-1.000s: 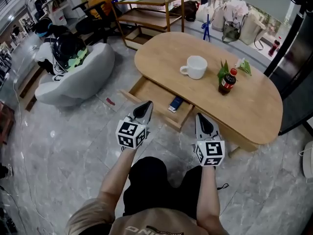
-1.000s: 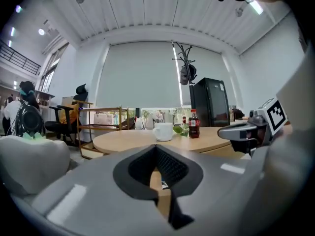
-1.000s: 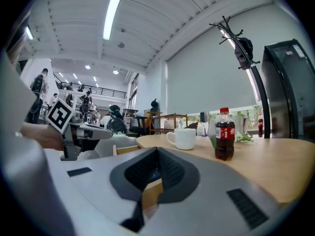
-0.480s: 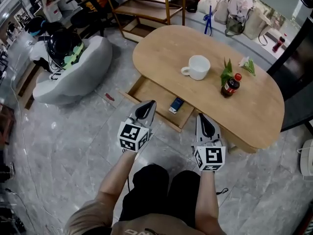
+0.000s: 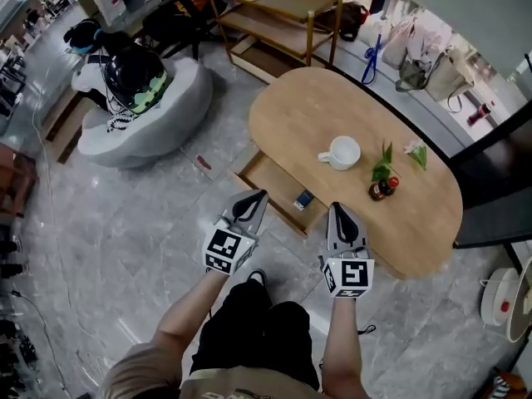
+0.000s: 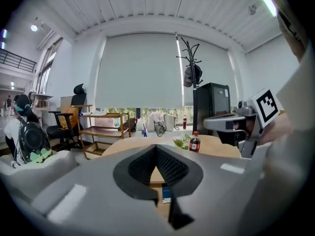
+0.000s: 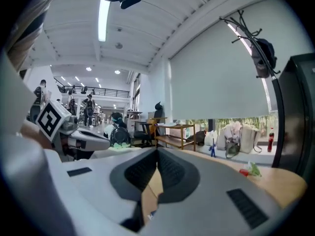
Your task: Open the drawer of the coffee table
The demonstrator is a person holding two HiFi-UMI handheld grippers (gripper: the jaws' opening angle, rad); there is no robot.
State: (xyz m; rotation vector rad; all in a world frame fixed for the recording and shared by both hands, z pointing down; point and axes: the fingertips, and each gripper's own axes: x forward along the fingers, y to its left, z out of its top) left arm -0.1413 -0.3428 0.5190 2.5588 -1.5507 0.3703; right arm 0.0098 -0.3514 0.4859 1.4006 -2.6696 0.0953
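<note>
The oval wooden coffee table stands ahead of me. Its drawer is pulled out toward me, with a small blue item inside. My left gripper hovers in the air above the drawer's near left side, jaws shut with nothing between them. At the table's near edge, right of the drawer, my right gripper is also shut and holds nothing. In the left gripper view the shut left gripper points level at the table top. The right gripper points the same way in its own view.
A white mug, a cola bottle and green leaves are on the table. A grey beanbag with a black bag lies at the left. A wooden shelf and several bags stand behind.
Both grippers have risen, still shut and held side by side. The head view has pulled up and back, so the table and open drawer look smaller and farther below.
</note>
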